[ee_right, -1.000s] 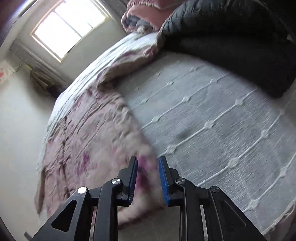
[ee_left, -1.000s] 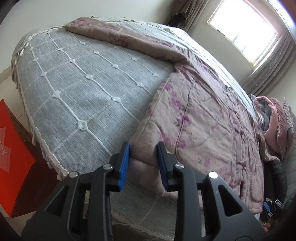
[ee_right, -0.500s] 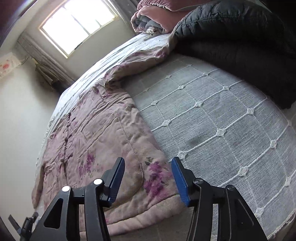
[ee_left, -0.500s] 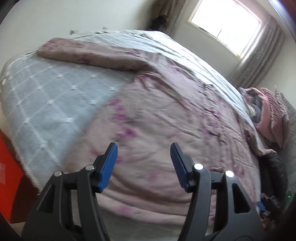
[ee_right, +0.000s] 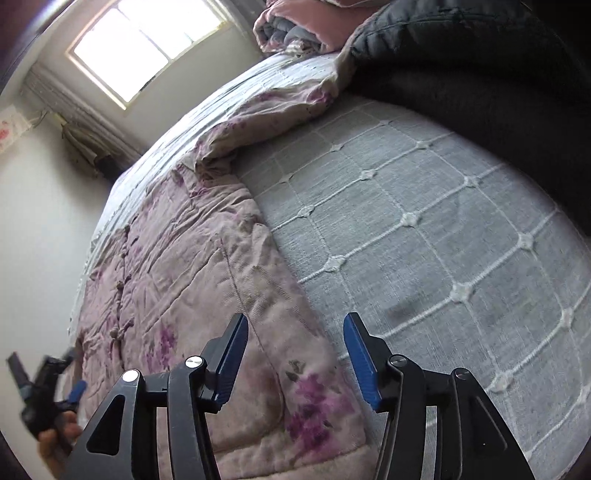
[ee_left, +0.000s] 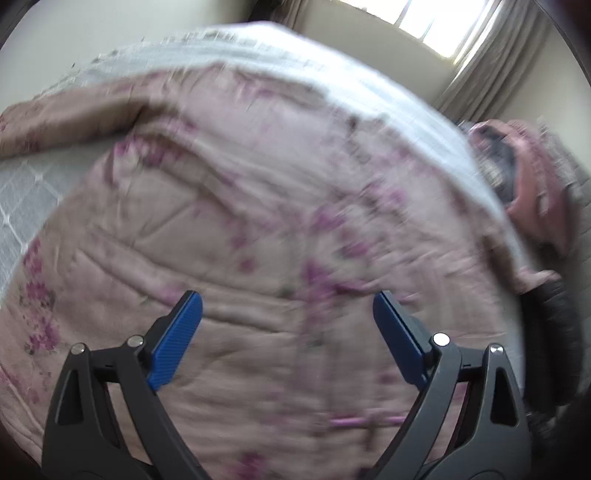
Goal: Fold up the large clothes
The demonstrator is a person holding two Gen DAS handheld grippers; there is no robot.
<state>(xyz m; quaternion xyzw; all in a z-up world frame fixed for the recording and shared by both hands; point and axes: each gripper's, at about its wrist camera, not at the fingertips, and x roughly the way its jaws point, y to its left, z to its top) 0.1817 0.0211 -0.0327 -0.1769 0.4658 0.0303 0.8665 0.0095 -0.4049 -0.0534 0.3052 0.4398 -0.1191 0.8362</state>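
Note:
A large pink quilted garment (ee_left: 258,221) with purple flowers lies spread flat on the bed; its knot buttons (ee_right: 122,284) run down the front. My left gripper (ee_left: 288,306) hovers over the garment's middle, its jaws still opening wide, nothing between the blue pads. That view is blurred by motion. My right gripper (ee_right: 295,332) is open above the garment's near right corner (ee_right: 314,406), pads apart from the cloth. The left gripper (ee_right: 48,398), held in a hand, also shows at the lower left of the right wrist view.
The bed wears a grey spread (ee_right: 424,229) with a white diamond pattern. A dark padded jacket (ee_right: 480,66) and folded pink bedding (ee_right: 295,22) sit at the bed's right end. A bright window (ee_right: 147,48) and curtains (ee_left: 491,55) are beyond.
Both grippers let go of the garment's corners and opened. The left one swept right, from the left corner to over the garment's middle. The right one shifted only slightly.

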